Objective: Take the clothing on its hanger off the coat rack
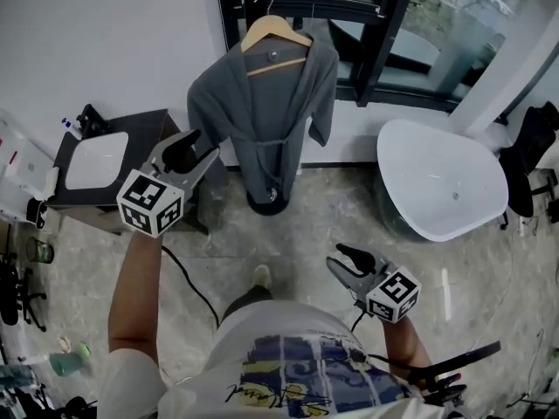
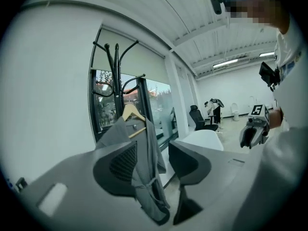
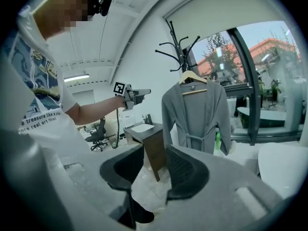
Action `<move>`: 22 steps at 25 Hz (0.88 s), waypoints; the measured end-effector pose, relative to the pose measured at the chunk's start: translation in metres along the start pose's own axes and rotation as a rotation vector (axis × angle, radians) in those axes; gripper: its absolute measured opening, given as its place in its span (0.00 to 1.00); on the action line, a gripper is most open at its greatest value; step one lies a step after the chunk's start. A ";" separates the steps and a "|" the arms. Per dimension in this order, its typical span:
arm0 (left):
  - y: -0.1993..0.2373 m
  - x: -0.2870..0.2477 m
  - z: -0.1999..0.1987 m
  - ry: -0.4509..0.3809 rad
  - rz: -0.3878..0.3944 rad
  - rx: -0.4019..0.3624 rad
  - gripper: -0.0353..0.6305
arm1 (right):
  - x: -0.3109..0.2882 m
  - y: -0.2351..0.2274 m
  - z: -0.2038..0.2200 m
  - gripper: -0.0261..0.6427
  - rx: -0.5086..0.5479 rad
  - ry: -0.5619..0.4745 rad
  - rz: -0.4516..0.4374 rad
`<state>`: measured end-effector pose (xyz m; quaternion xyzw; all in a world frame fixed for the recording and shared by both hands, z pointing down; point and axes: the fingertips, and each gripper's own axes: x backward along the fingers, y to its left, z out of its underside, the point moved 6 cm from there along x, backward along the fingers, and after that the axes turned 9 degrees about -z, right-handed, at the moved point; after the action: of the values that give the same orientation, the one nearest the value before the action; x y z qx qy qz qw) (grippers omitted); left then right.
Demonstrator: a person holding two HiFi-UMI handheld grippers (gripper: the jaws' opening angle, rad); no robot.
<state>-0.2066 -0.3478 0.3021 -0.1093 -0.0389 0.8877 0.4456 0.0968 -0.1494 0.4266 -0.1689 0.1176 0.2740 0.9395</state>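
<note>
A grey robe [image 1: 262, 112] hangs on a wooden hanger [image 1: 275, 33] from the black coat rack [image 1: 266, 201] by the window. My left gripper [image 1: 196, 147] is raised at the robe's left side, apart from it, open and holding nothing. In the left gripper view the robe [image 2: 147, 162] and the hanger [image 2: 130, 113] show beyond the open jaws of that gripper [image 2: 153, 162]. My right gripper [image 1: 345, 258] is lower and nearer to me, open and empty. The right gripper view looks past its own gripper [image 3: 155, 170] to the robe [image 3: 195, 114] on the rack [image 3: 180, 47].
A dark side table with a white top [image 1: 96, 160] stands left of the rack. To the right is a white bathtub [image 1: 441, 182], with a black office chair [image 1: 533, 160] beyond it. A black cable [image 1: 196, 291] runs across the floor.
</note>
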 end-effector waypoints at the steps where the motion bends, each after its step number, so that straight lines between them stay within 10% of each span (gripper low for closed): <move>1: 0.017 -0.012 -0.005 -0.002 -0.006 -0.016 0.37 | -0.006 -0.004 -0.005 0.25 -0.002 -0.005 0.016; 9: 0.116 -0.108 -0.025 0.053 0.039 -0.116 0.49 | -0.041 -0.024 -0.022 0.24 -0.044 -0.019 0.133; 22: 0.114 -0.215 -0.006 0.232 0.423 -0.093 0.52 | -0.072 -0.026 -0.019 0.24 -0.110 -0.064 0.278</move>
<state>-0.1699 -0.5887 0.3114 -0.2368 -0.0045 0.9399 0.2459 0.0497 -0.2120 0.4382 -0.1935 0.0948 0.4125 0.8851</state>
